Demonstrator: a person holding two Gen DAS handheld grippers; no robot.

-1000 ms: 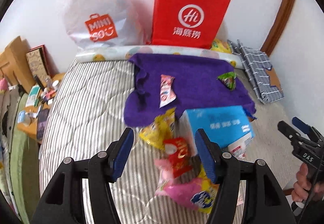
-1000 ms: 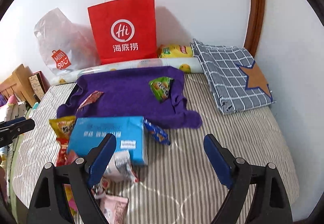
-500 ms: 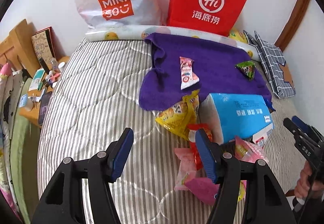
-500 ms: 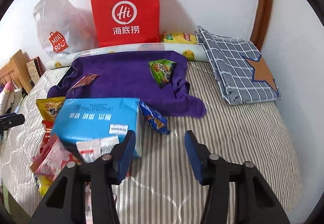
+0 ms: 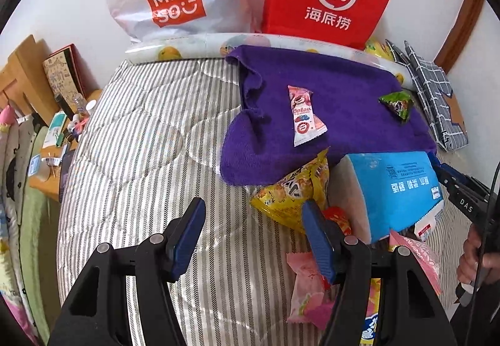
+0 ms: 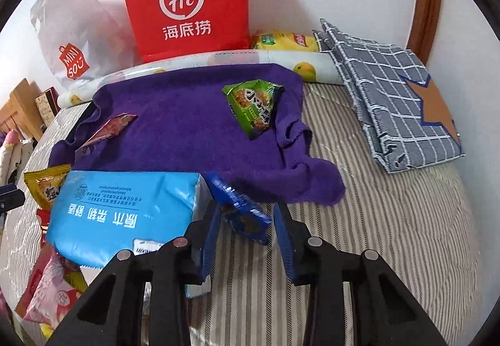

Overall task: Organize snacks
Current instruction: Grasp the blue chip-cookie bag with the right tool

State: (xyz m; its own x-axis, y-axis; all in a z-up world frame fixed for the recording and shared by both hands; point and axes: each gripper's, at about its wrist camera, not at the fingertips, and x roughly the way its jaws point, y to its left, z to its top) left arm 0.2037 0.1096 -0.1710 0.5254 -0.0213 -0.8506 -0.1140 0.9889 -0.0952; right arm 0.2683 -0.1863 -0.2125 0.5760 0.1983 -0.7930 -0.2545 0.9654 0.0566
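Up close, the right gripper (image 6: 247,230) is straddling a blue snack packet (image 6: 239,210) beside the purple towel (image 6: 175,133), jaws partly open; the left gripper (image 5: 253,233) is hovering, jaws wide, above the striped bed (image 5: 140,158).

Black tool (image 6: 247,221), blue pads (image 6: 286,239)
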